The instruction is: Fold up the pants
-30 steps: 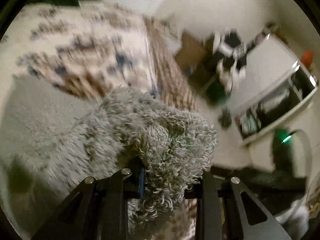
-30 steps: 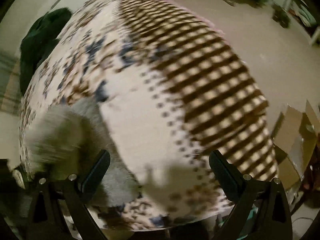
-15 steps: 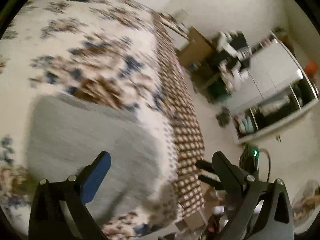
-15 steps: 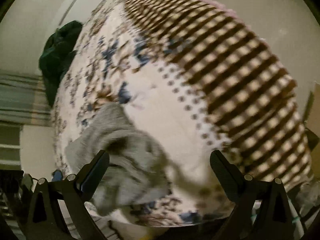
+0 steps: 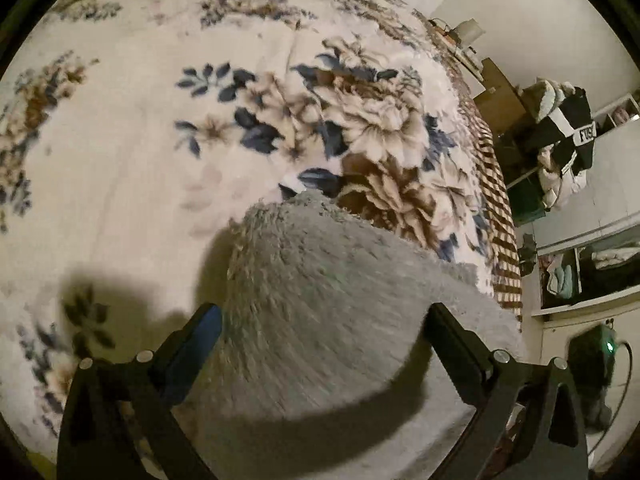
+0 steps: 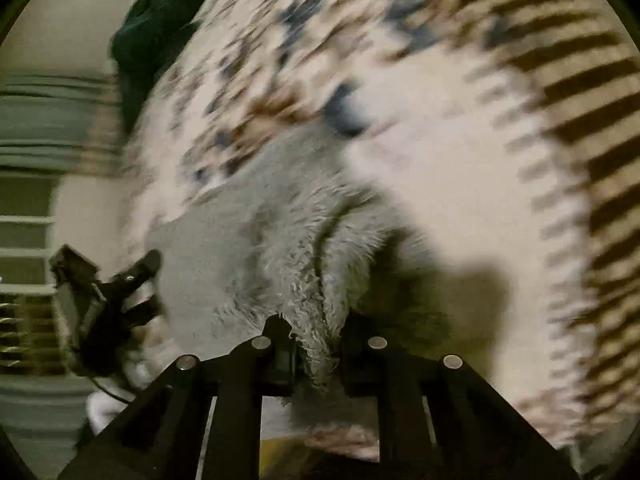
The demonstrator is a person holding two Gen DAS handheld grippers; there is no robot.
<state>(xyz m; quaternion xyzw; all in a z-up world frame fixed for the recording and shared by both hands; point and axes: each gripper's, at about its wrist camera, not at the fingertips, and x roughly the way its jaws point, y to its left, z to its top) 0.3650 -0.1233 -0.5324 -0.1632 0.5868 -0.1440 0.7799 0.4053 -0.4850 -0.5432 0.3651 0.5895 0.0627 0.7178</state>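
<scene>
The grey fluffy pants (image 5: 320, 300) lie in a folded heap on the floral bedspread (image 5: 160, 120). My left gripper (image 5: 320, 332) is open just above them, with its jaws spread to either side of the heap and nothing held. In the right wrist view the pants (image 6: 256, 248) spread ahead, and my right gripper (image 6: 316, 344) is shut on a pinch of the grey fleece at their near edge. The left gripper (image 6: 100, 292) shows at the left of that view.
The bedspread has a brown checked border (image 5: 496, 208) at the bed's edge. Beyond it are cardboard boxes (image 5: 500, 96), a chair with clothes (image 5: 564, 140) and a white shelf unit (image 5: 592, 264). A dark green garment (image 6: 160, 20) lies at the far end of the bed.
My left gripper let go of the pants and opened, then came down over the heap. My right gripper went from open to shut on the pants' near edge.
</scene>
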